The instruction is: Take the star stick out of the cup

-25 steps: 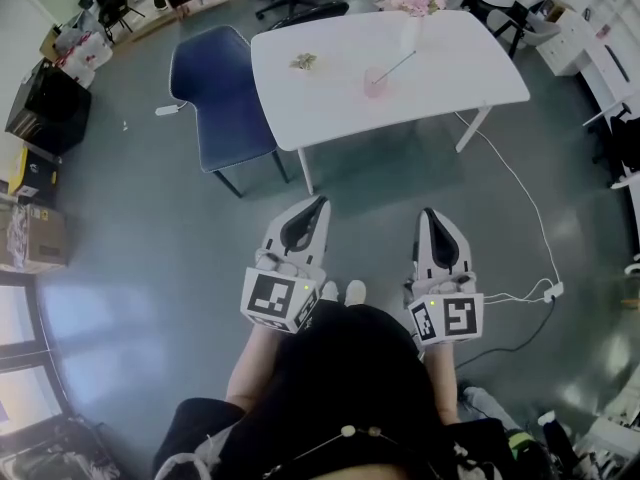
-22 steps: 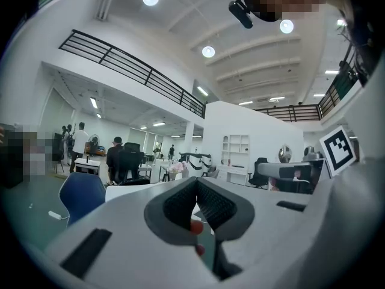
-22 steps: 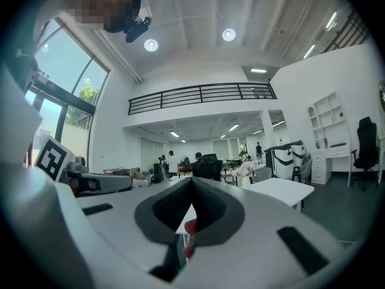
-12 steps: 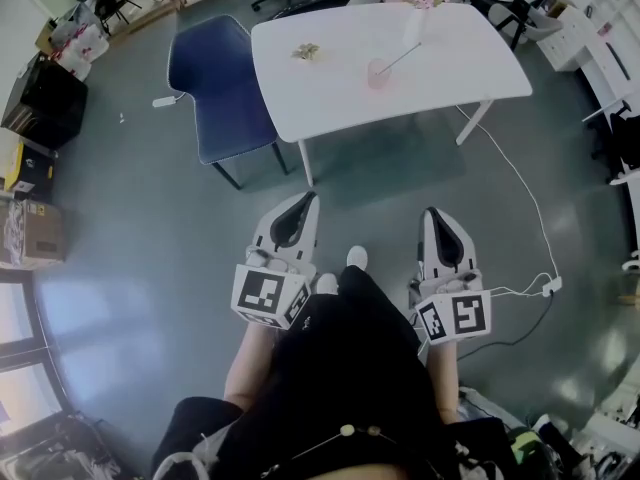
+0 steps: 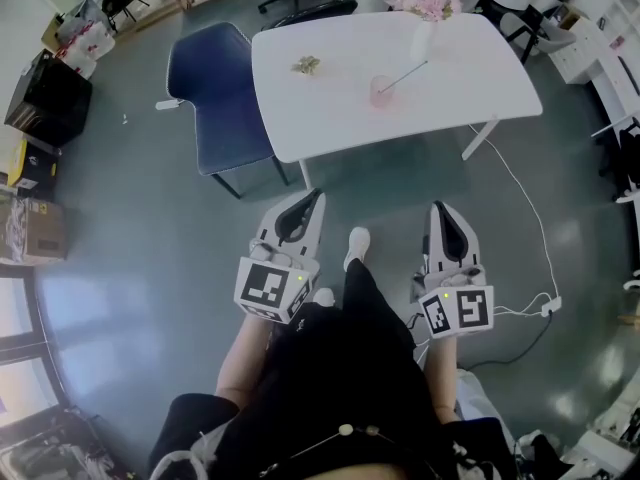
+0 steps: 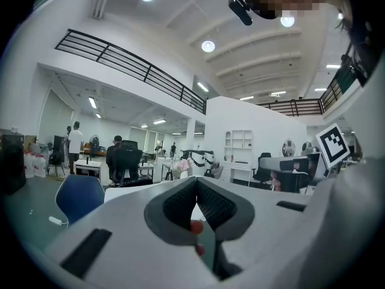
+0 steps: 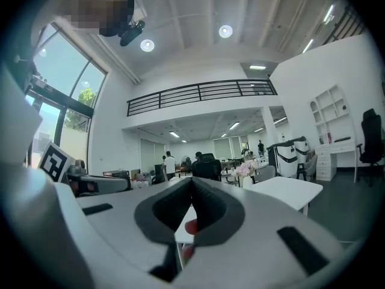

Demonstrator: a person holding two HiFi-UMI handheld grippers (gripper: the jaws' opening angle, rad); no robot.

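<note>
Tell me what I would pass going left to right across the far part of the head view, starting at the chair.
Blue chair → small brownish clump on the white table → pink cup → white vase of pink flowers.

On the white table (image 5: 330, 103), the stick (image 5: 403, 72) leaning out of the pink cup (image 5: 377, 91) is too small for its star end to be made out. The little brownish thing (image 5: 305, 64) on the table to the cup's left is too small to identify. The blue chair (image 5: 215, 93) meets the table's left edge, but whether it runs under the top cannot be told, and the table's far legs are hidden beneath it. In both gripper views the cup is hidden: the left gripper (image 6: 195, 182) and the right gripper (image 7: 192, 180) cover most of the table with their own bodies.
</note>
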